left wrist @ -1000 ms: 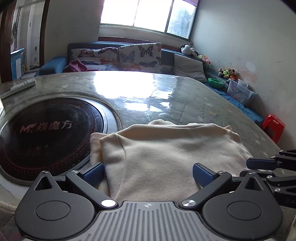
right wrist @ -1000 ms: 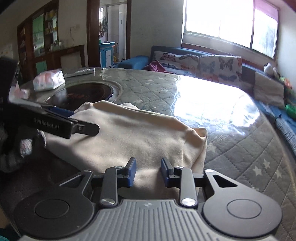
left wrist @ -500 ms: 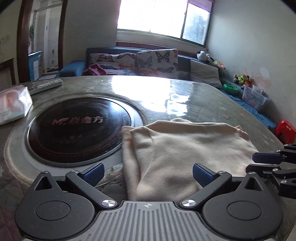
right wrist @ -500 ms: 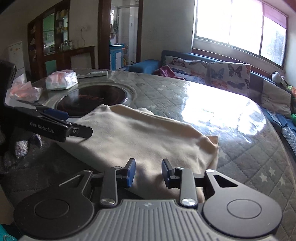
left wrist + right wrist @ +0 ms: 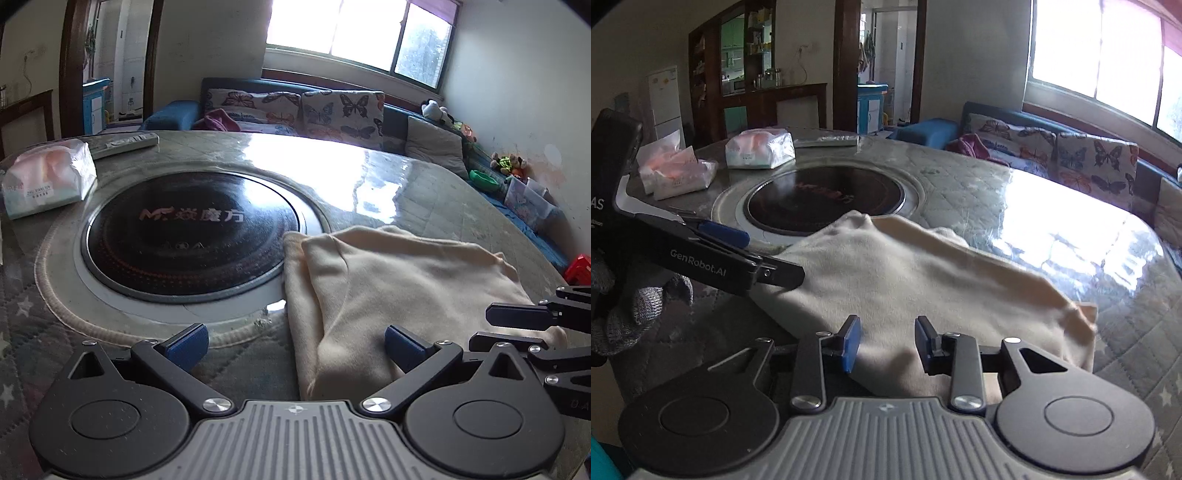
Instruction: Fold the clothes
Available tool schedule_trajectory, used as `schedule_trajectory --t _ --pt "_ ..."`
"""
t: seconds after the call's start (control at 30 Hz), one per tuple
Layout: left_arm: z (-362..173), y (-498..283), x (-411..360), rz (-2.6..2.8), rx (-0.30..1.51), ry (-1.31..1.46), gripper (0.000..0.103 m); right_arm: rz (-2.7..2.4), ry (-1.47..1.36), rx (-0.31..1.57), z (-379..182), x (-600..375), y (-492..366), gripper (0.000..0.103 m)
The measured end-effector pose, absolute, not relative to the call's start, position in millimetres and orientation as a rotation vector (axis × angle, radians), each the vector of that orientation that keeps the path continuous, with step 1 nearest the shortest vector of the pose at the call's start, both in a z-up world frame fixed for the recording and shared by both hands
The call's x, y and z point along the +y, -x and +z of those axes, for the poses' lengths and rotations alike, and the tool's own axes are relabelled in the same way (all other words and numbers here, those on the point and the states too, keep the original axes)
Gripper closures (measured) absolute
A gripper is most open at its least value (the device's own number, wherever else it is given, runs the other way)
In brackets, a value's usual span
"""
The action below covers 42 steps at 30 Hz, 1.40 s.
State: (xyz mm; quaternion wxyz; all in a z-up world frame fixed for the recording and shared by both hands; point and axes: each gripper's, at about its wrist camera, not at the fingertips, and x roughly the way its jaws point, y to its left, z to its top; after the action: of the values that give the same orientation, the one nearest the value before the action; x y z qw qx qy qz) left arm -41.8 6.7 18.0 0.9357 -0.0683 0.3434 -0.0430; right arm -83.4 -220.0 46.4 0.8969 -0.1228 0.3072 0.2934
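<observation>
The cream garment (image 5: 399,280) is laid on the quilted table cover (image 5: 436,192), its far left corner just overlapping the rim of the round black cooktop (image 5: 192,236) set into the table. It is seen doubled over: a second layer shows along the left edge, and the upper surface is fairly smooth with a few shallow creases. The fabric is judged to be a soft, light fleece or knit, limp rather than stiff, so that it will drape and sag wherever it is not supported. A hold is best taken at a corner or along a doubled edge, with all layers pinched together; a grip in the middle of the panel is likely to bunch the cloth.

The left gripper (image 5: 293,341) is held at the near left edge of the garment with its jaws spread wide, nothing between them. The right gripper (image 5: 886,341) is held over the near edge further right, its jaws parted by a lesser gap and closed on nothing. Both layers at the near edge lie within reach.

Beyond the cooktop, tissue packs (image 5: 759,147) and a remote control (image 5: 123,145) are placed. A gloved hand (image 5: 624,306) is visible on the left handle.
</observation>
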Motion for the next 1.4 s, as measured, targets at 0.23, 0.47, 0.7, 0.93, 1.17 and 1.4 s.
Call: schedule_trajectory --t 0.23,0.47,0.7,0.93,1.17,1.4 --pt "18 42 12 -0.056 0.723 0.139 0.000 0.660 0.273 0.647 39 -200 79 0.071" --pt "19 43 16 -0.039 0.723 0.145 0.000 0.690 0.318 0.632 45 -188 85 0.068" --pt "22 45 35 0.033 0.718 0.182 0.000 0.793 0.393 0.598 53 -157 94 0.067" --pt "25 47 55 0.090 0.716 0.246 0.000 0.865 0.466 0.583 47 -127 102 0.067" --pt "29 48 59 0.072 0.718 0.324 0.000 0.848 0.516 0.598 32 -110 103 0.067" --pt "29 43 61 0.016 0.753 0.476 0.000 0.845 0.501 0.593 31 -114 103 0.091"
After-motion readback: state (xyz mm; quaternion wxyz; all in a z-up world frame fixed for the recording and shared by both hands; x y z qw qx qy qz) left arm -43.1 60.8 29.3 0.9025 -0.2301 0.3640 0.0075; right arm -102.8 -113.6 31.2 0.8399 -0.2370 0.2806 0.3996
